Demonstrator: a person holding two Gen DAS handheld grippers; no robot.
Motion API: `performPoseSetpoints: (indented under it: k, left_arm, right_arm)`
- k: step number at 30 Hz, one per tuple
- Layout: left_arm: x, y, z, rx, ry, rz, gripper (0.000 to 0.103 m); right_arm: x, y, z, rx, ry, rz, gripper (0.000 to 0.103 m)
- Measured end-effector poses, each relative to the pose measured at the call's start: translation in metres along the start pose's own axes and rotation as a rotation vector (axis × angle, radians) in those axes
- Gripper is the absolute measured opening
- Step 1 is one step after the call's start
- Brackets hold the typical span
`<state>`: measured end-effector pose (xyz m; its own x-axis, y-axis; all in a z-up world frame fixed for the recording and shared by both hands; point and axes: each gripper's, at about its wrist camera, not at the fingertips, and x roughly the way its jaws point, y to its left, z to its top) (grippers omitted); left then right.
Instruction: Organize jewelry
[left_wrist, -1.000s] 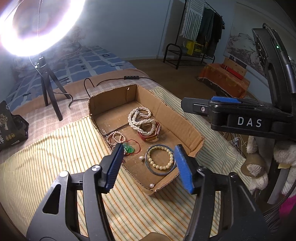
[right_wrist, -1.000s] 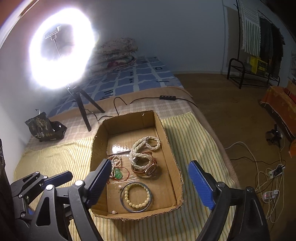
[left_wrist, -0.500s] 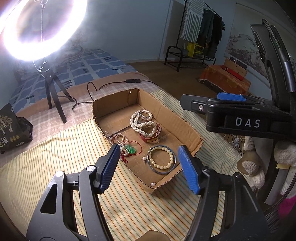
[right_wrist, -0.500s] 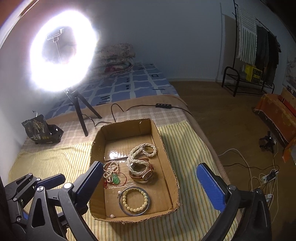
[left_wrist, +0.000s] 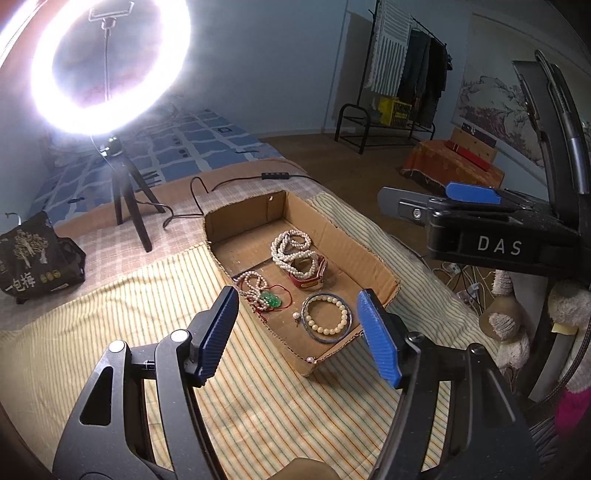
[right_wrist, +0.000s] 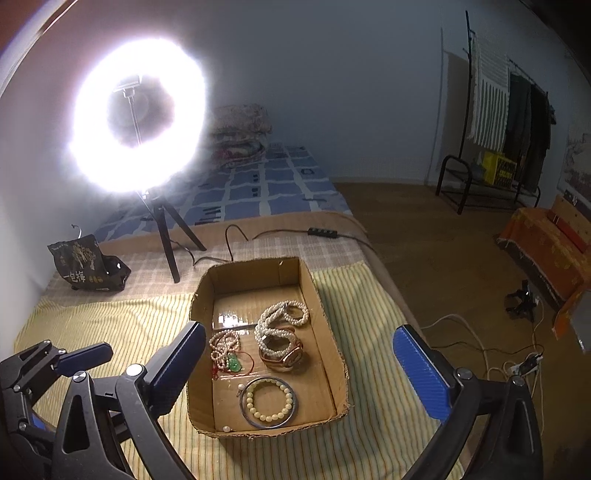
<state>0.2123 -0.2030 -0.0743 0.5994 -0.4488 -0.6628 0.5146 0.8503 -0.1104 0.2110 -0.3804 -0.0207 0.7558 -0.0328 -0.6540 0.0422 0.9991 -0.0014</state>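
A shallow cardboard box (left_wrist: 373, 258) (right_wrist: 201, 291) lies on the striped bed cover and holds the jewelry. Inside are a white pearl necklace (left_wrist: 291, 245) (right_wrist: 280, 321) draped over a brown watch (left_wrist: 308, 282) (right_wrist: 288, 358), a pink bead string with a green pendant (left_wrist: 271, 300) (right_wrist: 233, 363), a cream bead bracelet inside a blue bangle (left_wrist: 327, 318) (right_wrist: 267, 402), and loose pearls (left_wrist: 309, 359). My left gripper (left_wrist: 297, 332) is open and empty, above the box's near edge. My right gripper (right_wrist: 299, 369) is open wide and empty, held above the box.
A bright ring light on a tripod (left_wrist: 127, 206) (right_wrist: 166, 240) stands behind the box, with its cable and switch (right_wrist: 321, 232) on the bed. A black printed bag (left_wrist: 33, 258) (right_wrist: 86, 266) lies at the left. The bed edge drops to the floor on the right, where cables (right_wrist: 480, 347) lie.
Both grippers have pulled back and up from the box, so it looks smaller and farther. Both stay open and empty. The jewelry has not moved.
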Motion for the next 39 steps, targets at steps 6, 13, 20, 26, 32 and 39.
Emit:
performPoseSetpoints:
  k: [6, 13, 20, 26, 32, 39]
  left_arm:
    - [-0.020, 0.001, -0.001, 0.006, -0.025, 0.018, 0.071]
    - [-0.050, 0.002, -0.001, -0.005, -0.069, 0.035, 0.076]
    - [-0.084, 0.008, 0.002, -0.038, -0.136, 0.059, 0.084]
    - [-0.107, 0.010, -0.001, -0.041, -0.173, 0.083, 0.084]
    - [-0.120, 0.005, -0.005, -0.025, -0.194, 0.090, 0.089]
    - [-0.130, 0.000, -0.010, -0.012, -0.220, 0.105, 0.100]
  right_arm:
    - [-0.023, 0.006, 0.003, -0.022, -0.052, -0.021, 0.103]
    - [-0.049, 0.016, 0.007, -0.031, -0.113, -0.029, 0.103]
    - [-0.077, 0.026, 0.009, -0.043, -0.177, -0.042, 0.103]
    - [-0.100, 0.032, 0.008, -0.044, -0.218, -0.032, 0.103]
    - [-0.113, 0.032, -0.001, -0.044, -0.239, -0.030, 0.103]
    - [-0.123, 0.030, -0.009, -0.027, -0.262, -0.027, 0.103]
